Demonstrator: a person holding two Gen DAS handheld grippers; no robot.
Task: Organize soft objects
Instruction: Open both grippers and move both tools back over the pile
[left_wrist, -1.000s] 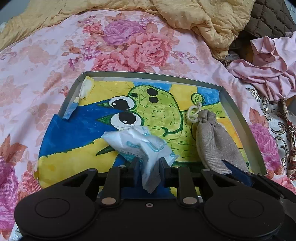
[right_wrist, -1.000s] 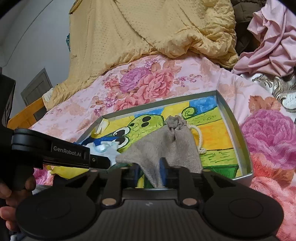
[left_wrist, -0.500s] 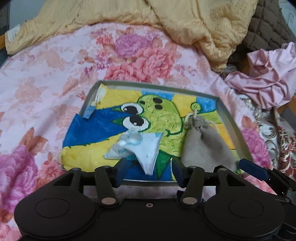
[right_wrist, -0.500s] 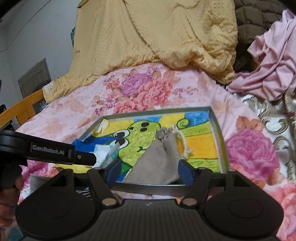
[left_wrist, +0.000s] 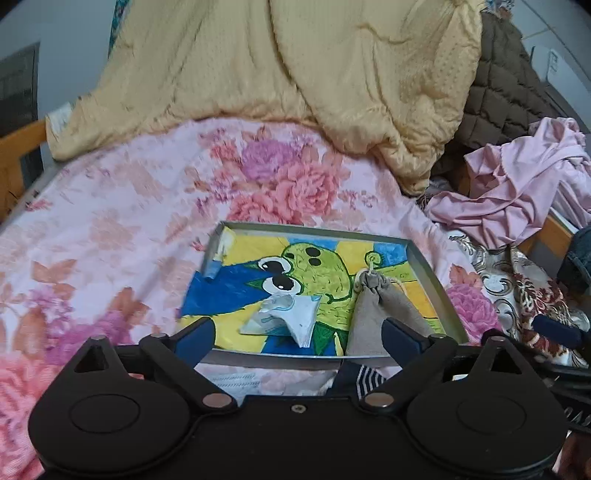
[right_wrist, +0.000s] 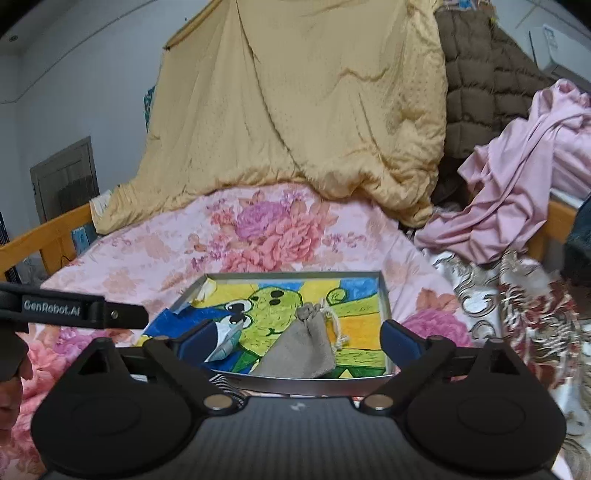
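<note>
A metal tray with a green cartoon drawing lies on the floral bedspread; it also shows in the right wrist view. In it lie a white tissue packet and a grey drawstring pouch, side by side. The pouch and a part of the packet show in the right wrist view. My left gripper is open and empty, held back above the tray's near edge. My right gripper is open and empty, also behind the near edge.
A yellow quilt is heaped at the back of the bed. A brown quilted jacket and pink cloth lie at the right. A striped dark cloth lies just before the tray. The left gripper's arm crosses the right view's left side.
Both grippers opened, letting go of the tissue packet and the grey pouch, which now lie in the tray. Both grippers then pulled back and up from the tray.
</note>
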